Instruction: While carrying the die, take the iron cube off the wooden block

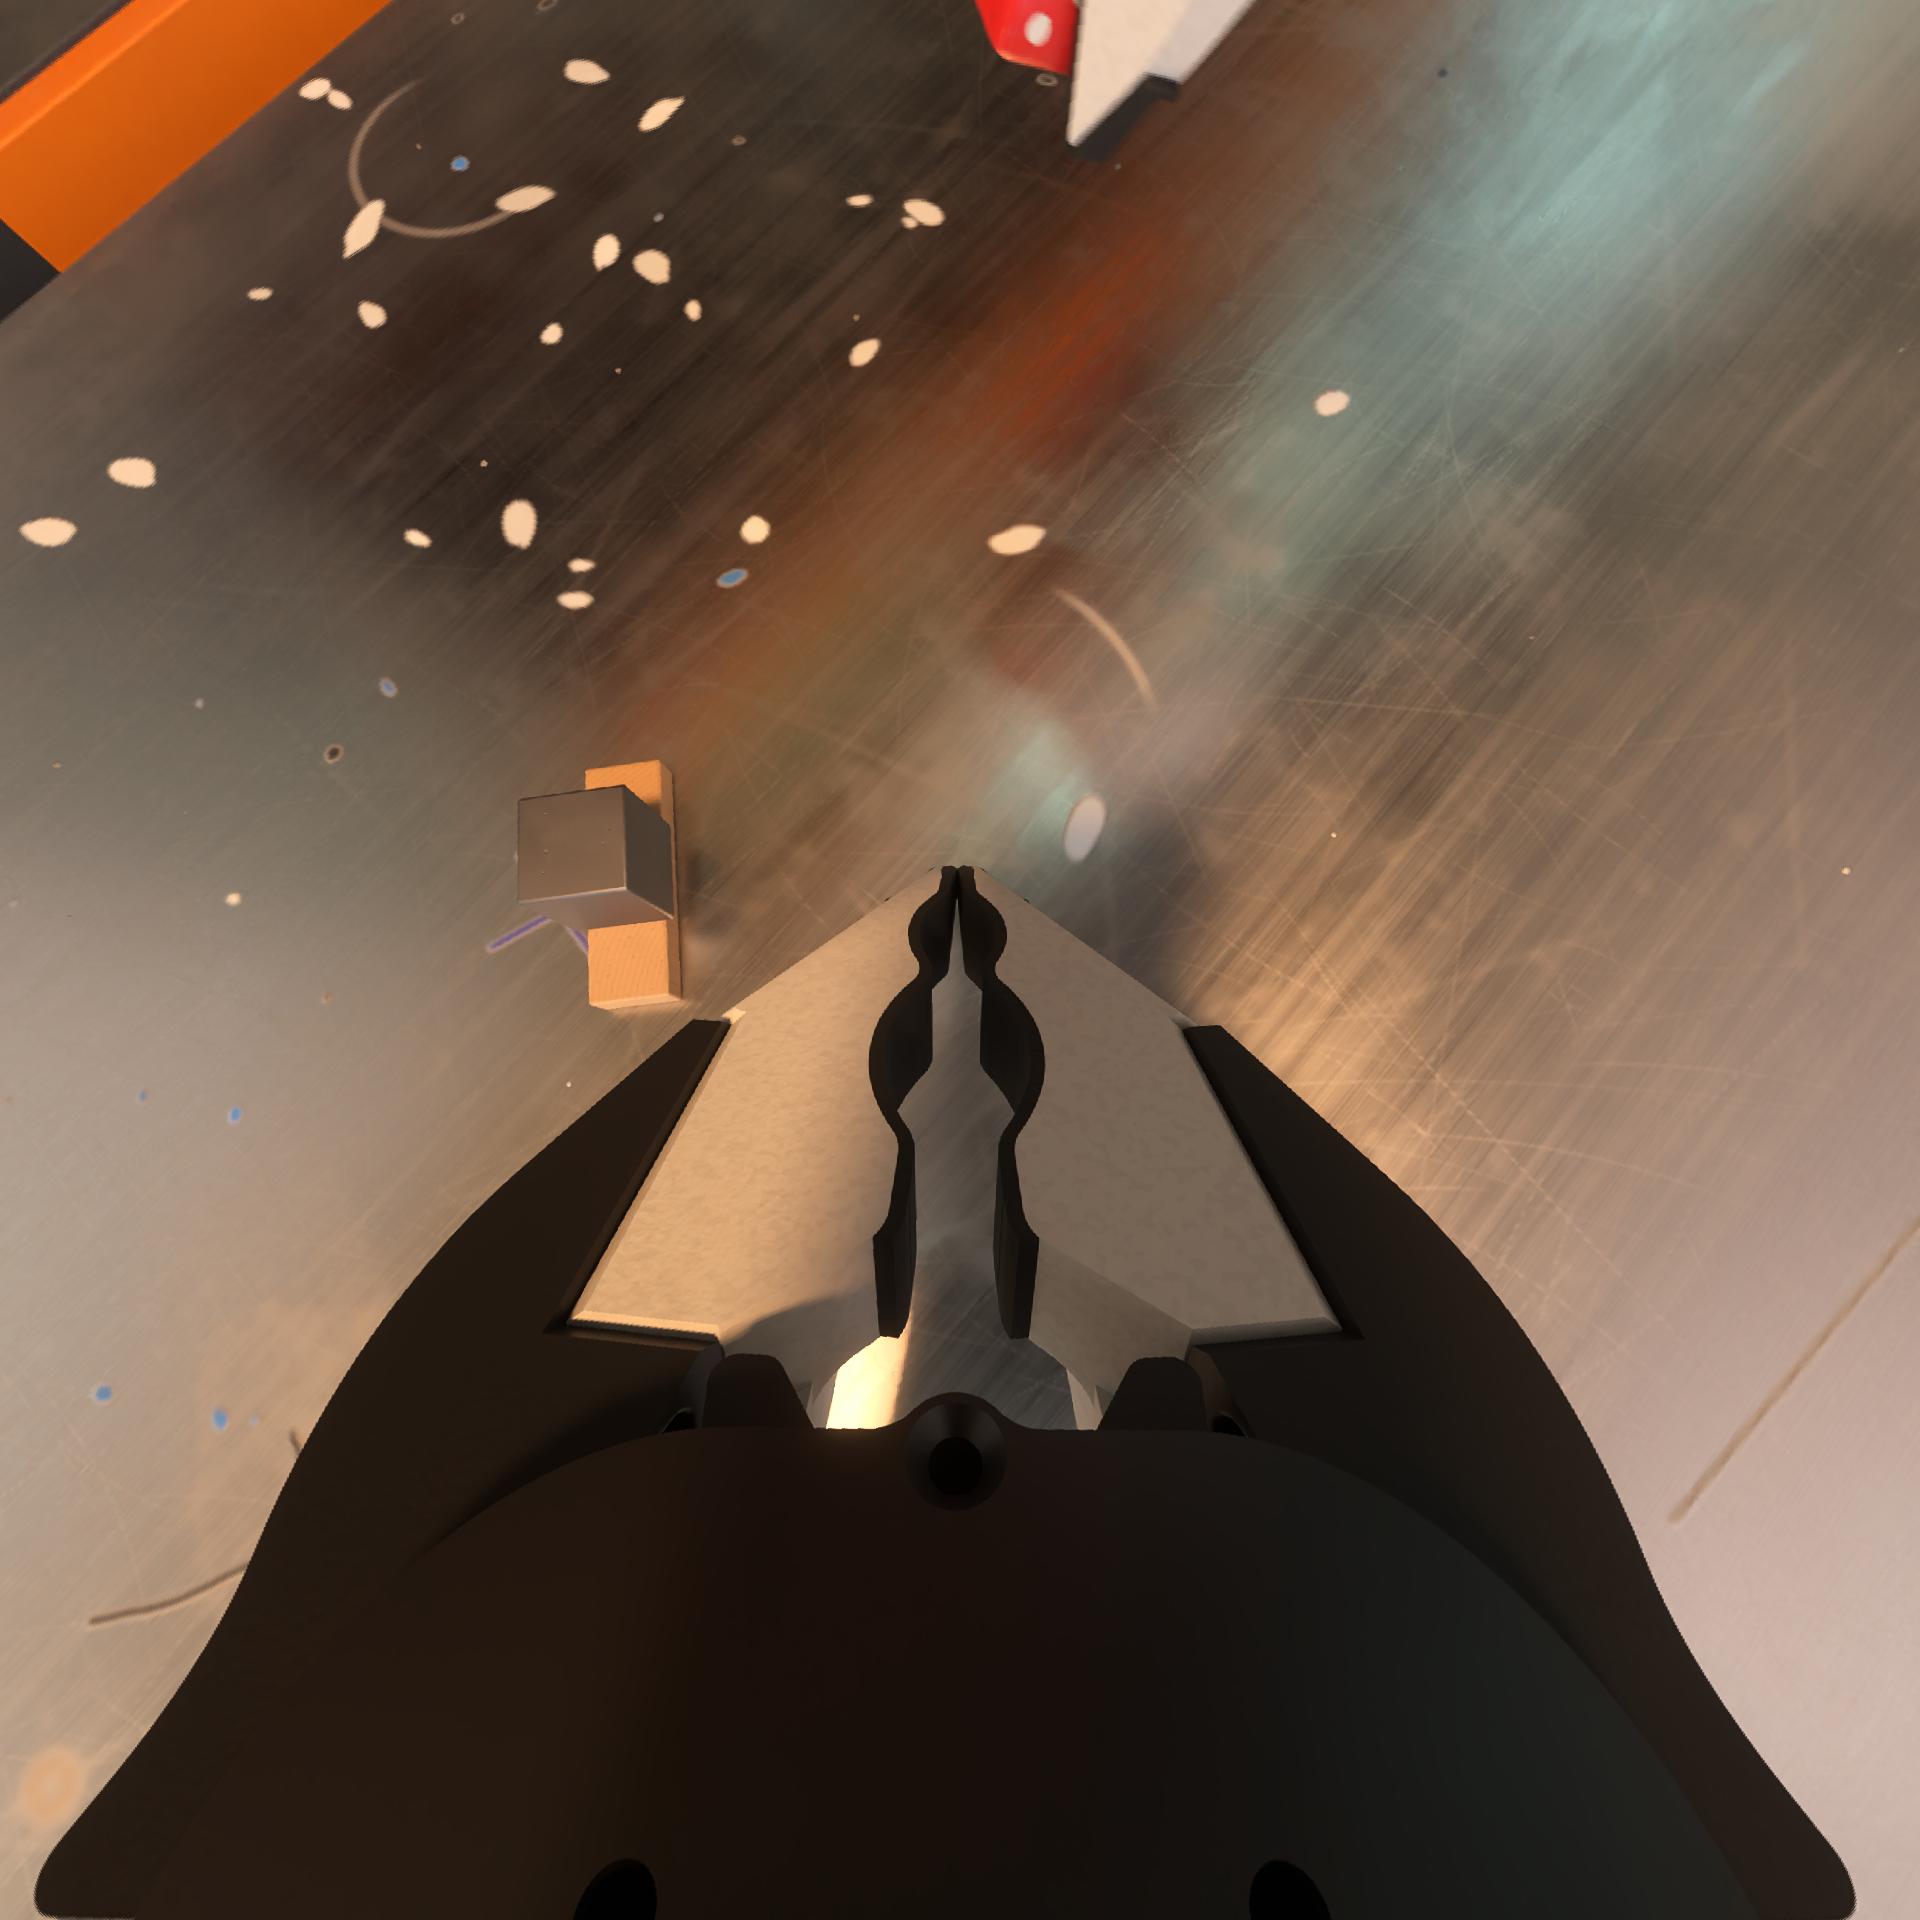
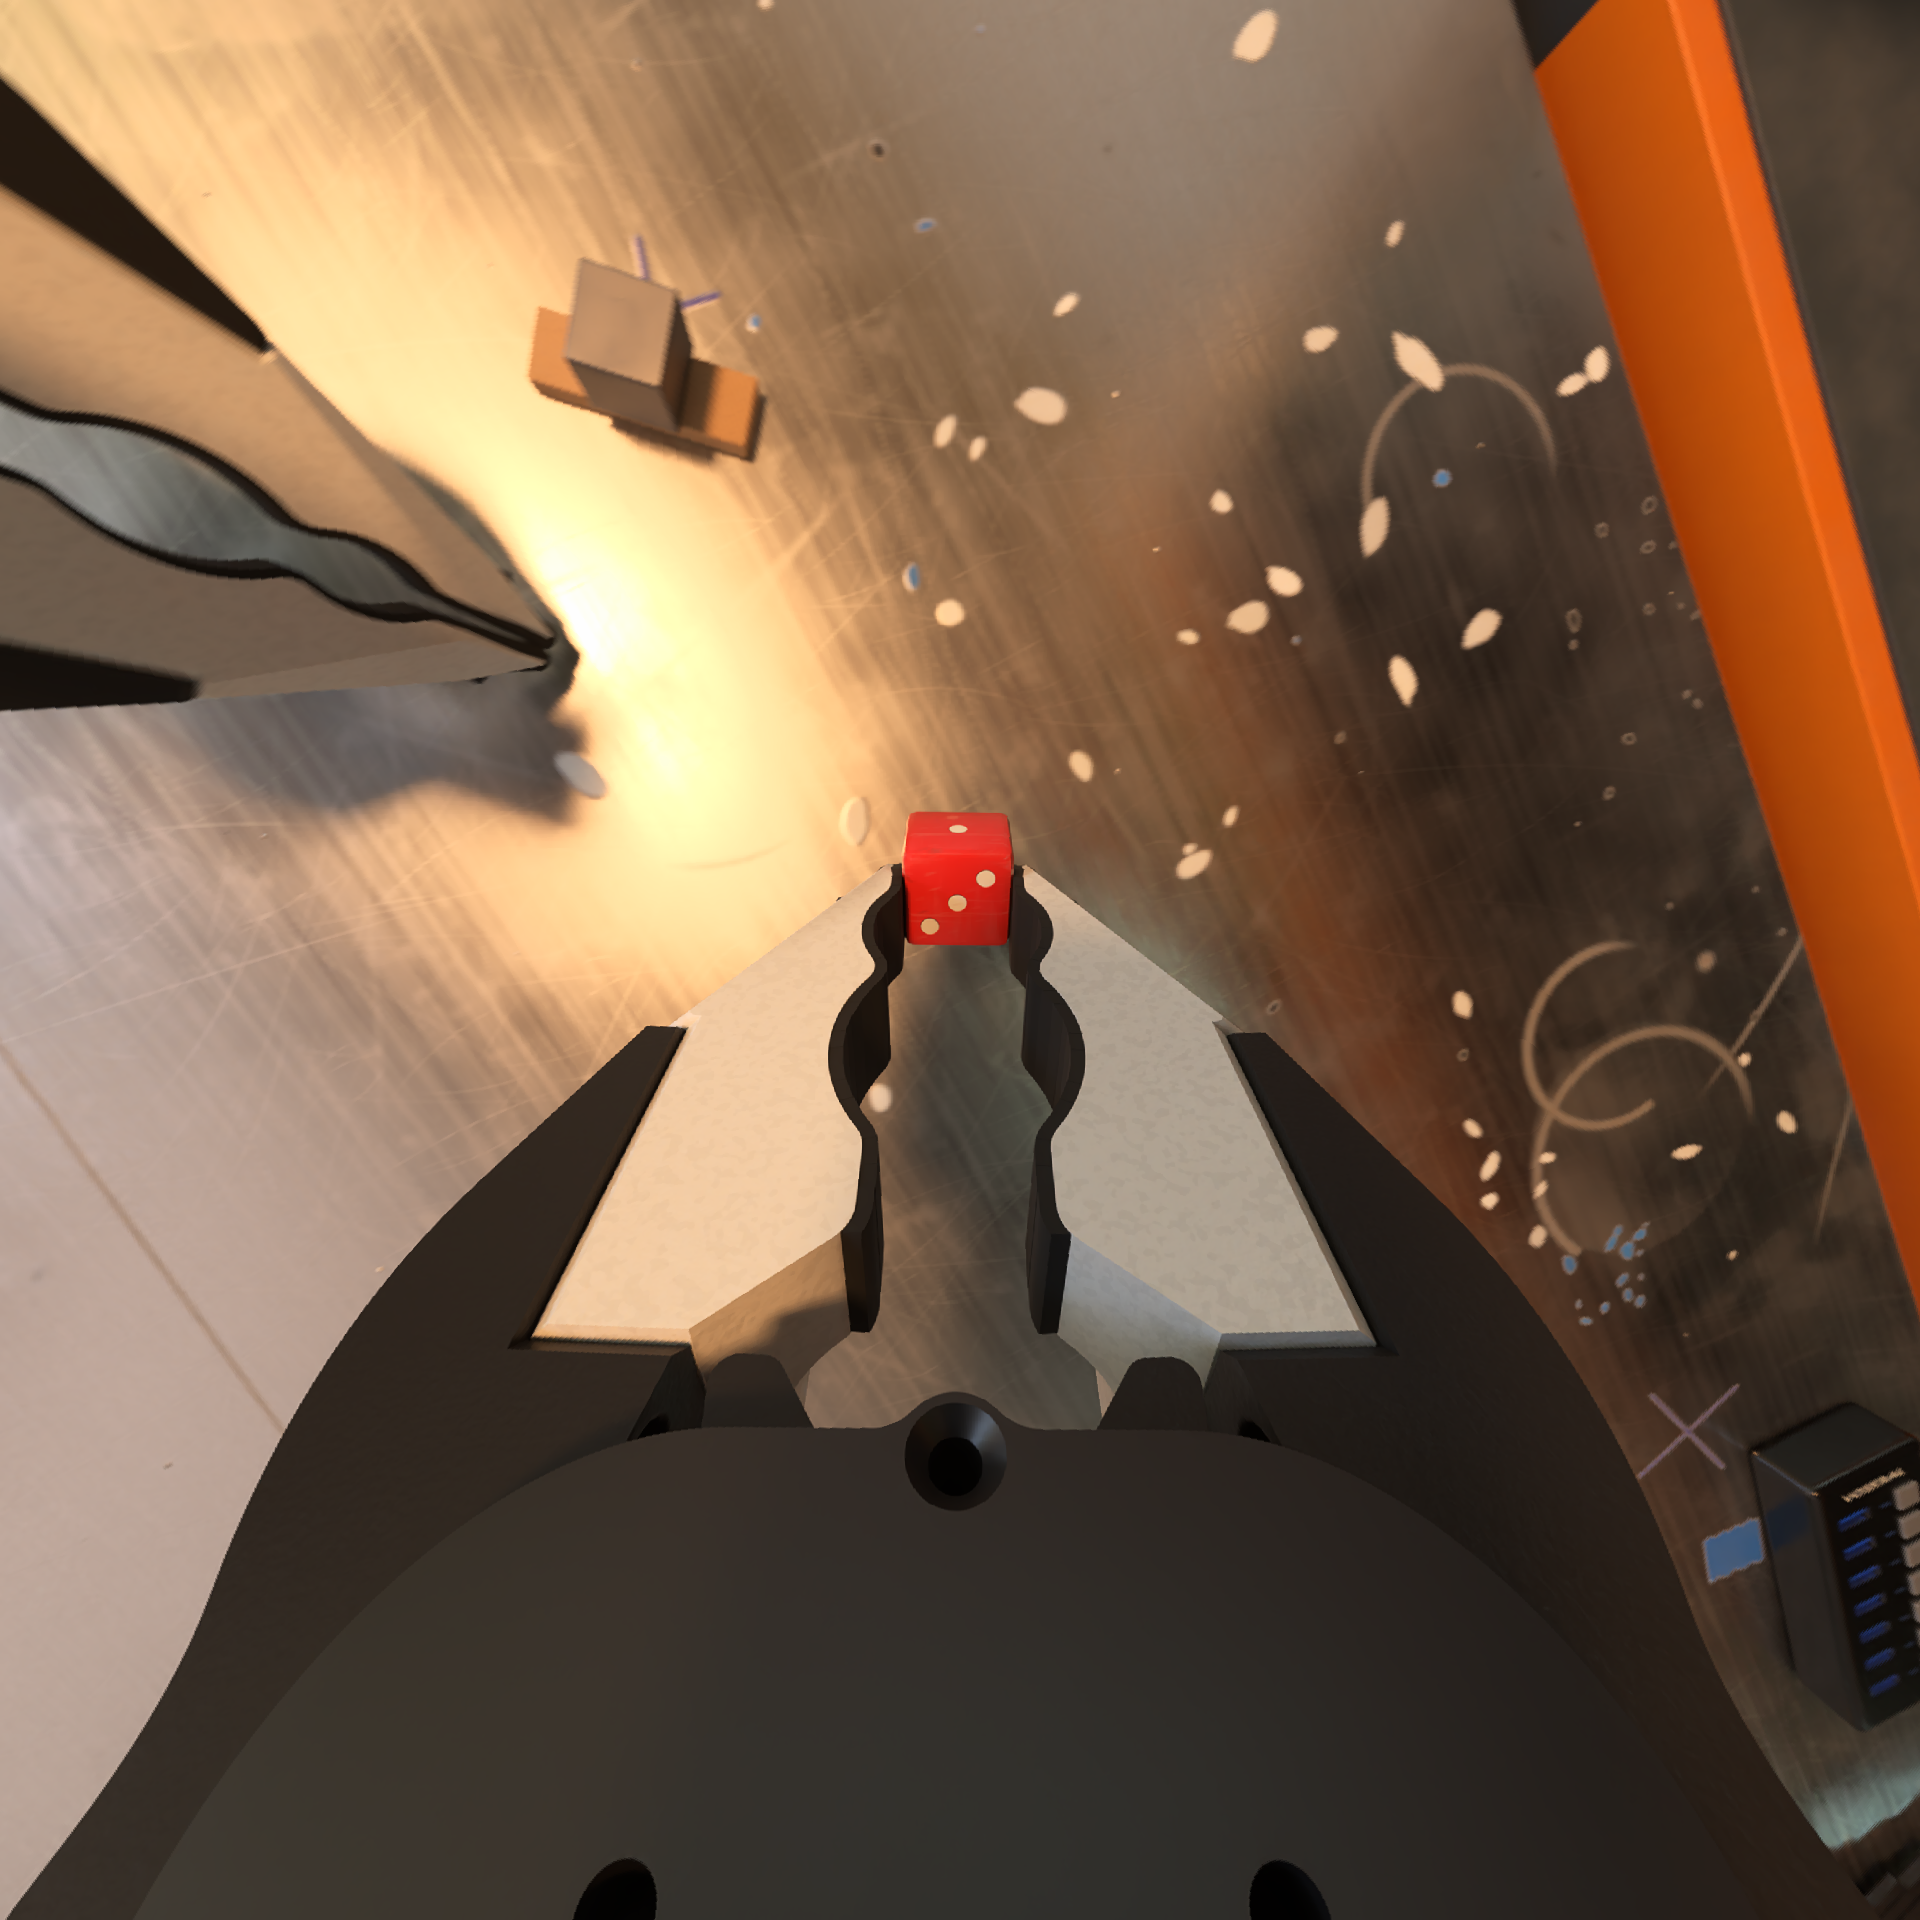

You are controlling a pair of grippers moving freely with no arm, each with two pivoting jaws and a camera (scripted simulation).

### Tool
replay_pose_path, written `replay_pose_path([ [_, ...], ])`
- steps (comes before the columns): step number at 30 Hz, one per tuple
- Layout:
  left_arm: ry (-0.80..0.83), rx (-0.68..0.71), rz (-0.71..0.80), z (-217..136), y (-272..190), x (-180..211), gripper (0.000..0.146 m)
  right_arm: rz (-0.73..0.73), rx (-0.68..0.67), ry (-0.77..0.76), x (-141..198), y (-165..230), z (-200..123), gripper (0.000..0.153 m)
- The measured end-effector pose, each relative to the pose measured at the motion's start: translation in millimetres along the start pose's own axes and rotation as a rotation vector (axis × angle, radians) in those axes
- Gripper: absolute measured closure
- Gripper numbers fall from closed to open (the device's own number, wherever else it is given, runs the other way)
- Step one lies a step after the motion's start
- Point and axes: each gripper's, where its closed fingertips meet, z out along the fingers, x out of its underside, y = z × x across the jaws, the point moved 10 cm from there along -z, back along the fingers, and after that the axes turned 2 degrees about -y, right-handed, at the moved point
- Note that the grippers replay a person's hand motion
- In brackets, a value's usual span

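A grey iron cube [image 1: 587, 857] sits on a flat wooden block [image 1: 634, 961] on the scratched metal table, left of my left gripper [image 1: 956, 878], which is shut and empty above the table. The cube [image 2: 623, 348] and block [image 2: 727, 410] also show far ahead in the right wrist view. My right gripper [image 2: 956, 883] is shut on a red die [image 2: 956, 878] with white pips, held at its fingertips above the table. The left gripper [image 2: 530, 649] shows at the left of the right wrist view. The die [image 1: 1029, 31] and a right finger [image 1: 1132, 62] show at the left wrist view's top edge.
An orange bar [image 1: 145, 135] runs along the table's edge, also in the right wrist view [image 2: 1745, 520]. A black box with blue marks [image 2: 1849, 1558] stands at the lower right. Pale flecks and ring marks dot the table [image 1: 1455, 727].
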Motion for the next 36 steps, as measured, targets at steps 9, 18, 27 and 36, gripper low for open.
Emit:
replay_pose_path([
  [9, 0.003, -0.02, 0.003, -0.9, -0.3, 0.9, 0.146, -0.009, 0.013, 0.008, 6.7, 21.3, -6.8, 0.134],
  [18, 0.002, -0.019, -0.001, -1.3, 1.3, 1.4, 0.146, 0.033, 0.036, 0.018, 31.7, 13.5, -17.7, 0.134],
  [27, 0.003, -0.017, -0.001, -1.3, 1.4, 1.4, 0.146, 0.072, 0.052, 0.021, 56.6, 4.8, -28.4, 0.134],
  [36, 0.002, -0.017, -0.001, -1.2, 1.4, 1.5, 0.146, 0.062, 0.074, 0.007, 55.2, -1.2, -25.3, 0.134],
])
